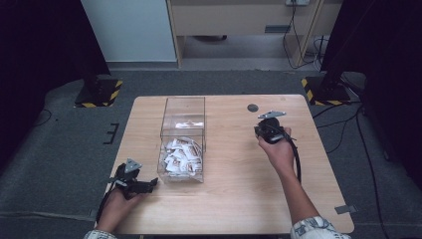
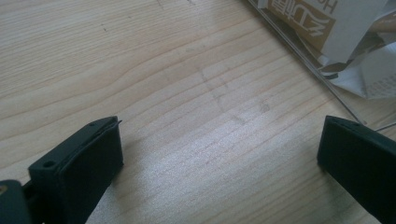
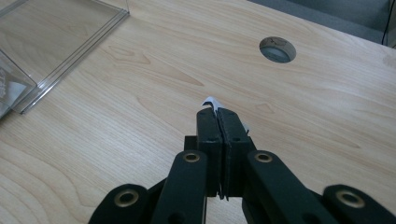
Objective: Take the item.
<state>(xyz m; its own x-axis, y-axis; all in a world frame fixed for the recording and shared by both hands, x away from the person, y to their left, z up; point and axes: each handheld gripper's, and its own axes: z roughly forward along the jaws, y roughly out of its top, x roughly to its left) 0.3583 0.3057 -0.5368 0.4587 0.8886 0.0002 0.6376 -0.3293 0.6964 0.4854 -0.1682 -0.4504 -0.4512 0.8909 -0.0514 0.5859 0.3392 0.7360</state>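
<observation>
A clear plastic box (image 1: 182, 142) stands mid-table, its near half heaped with several white and brown packets (image 1: 181, 157). My left gripper (image 1: 149, 183) rests low on the wood at the box's near left corner, jaws wide apart over bare table (image 2: 210, 140); the box wall and packets (image 2: 327, 28) show at the upper right of the left gripper view. My right gripper (image 1: 261, 130) hovers right of the box, shut on a thin white packet whose corner (image 3: 211, 102) pokes out past the tips (image 3: 217, 114).
A round cable hole (image 1: 253, 107) sits in the tabletop beyond the right gripper, also visible as a hole (image 3: 277, 49) in the right gripper view. The box's clear edge (image 3: 70, 56) lies to the left there. Stand bases with yellow-black tape (image 1: 99, 92) flank the table on the floor.
</observation>
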